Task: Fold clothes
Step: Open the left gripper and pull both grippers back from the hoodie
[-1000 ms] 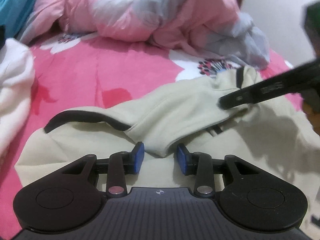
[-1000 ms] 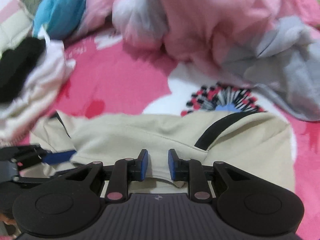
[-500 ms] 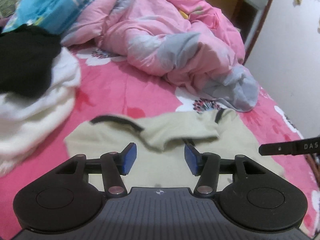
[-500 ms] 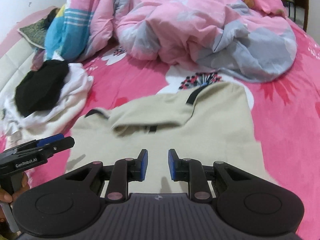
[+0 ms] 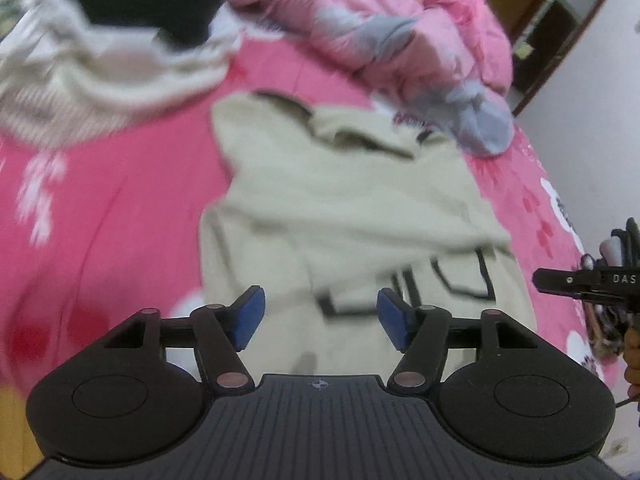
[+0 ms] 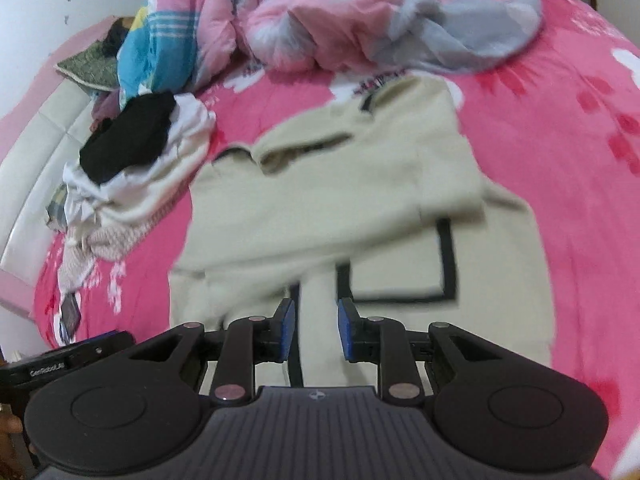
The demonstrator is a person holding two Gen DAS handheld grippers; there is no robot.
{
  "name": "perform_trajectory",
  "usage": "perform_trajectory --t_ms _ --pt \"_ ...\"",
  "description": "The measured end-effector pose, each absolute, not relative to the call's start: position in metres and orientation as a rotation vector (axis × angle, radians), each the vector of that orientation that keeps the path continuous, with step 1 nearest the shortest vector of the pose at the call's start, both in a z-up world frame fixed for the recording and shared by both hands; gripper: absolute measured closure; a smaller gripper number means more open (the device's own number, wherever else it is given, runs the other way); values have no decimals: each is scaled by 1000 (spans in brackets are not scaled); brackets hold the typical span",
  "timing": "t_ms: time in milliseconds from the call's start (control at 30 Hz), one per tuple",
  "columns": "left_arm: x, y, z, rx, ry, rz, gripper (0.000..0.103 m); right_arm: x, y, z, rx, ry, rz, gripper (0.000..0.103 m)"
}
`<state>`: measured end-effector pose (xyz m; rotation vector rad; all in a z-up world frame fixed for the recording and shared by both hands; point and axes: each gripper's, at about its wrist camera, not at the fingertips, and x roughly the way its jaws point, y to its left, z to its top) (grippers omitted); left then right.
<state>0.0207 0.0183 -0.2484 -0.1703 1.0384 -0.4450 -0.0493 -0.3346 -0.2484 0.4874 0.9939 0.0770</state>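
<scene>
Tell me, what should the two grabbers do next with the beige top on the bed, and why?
Probably come back down and pinch the near hem of the beige top. Its far part is already folded over, the pocket end lies flat, and the left gripper and right gripper hang above it holding nothing, jaws opening.

Pink floral bed [image 6: 560,128], beige garment [image 6: 320,208] (spread flat), clothes pile [image 6: 132,168], rumpled duvet [image 6: 380,12]

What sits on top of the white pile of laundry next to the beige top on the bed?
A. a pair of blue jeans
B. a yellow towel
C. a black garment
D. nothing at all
C: in the right wrist view a black garment lies on the white clothes pile, beside the beige top spread on the pink bedsheet.
</scene>
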Motion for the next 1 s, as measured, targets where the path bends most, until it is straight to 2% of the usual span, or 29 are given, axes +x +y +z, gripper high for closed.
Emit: perform_trajectory --t_ms 33,100,433,567,900,1000 --pt "10 22 -252 -174 1049 -433 38 -59 -336 -249 490 1004 72 69" --pt "-10 30 -260 -178 1077 -403 38 -78 -339 -253 496 1024 62 63" --pt "-34 56 -305 -181 1174 -327 39 -119 -364 -277 530 1128 -3 62" --pt "-35 53 -323 -199 1196 -362 49 -126 -375 -286 540 1157 -25 62" --pt "-28 57 -352 -351 1301 -410 55 -147 -406 -302 626 1175 -99 62" --pt "-29 58 -347 -373 1280 -420 57 -147 -423 -313 698 1148 -139 62"
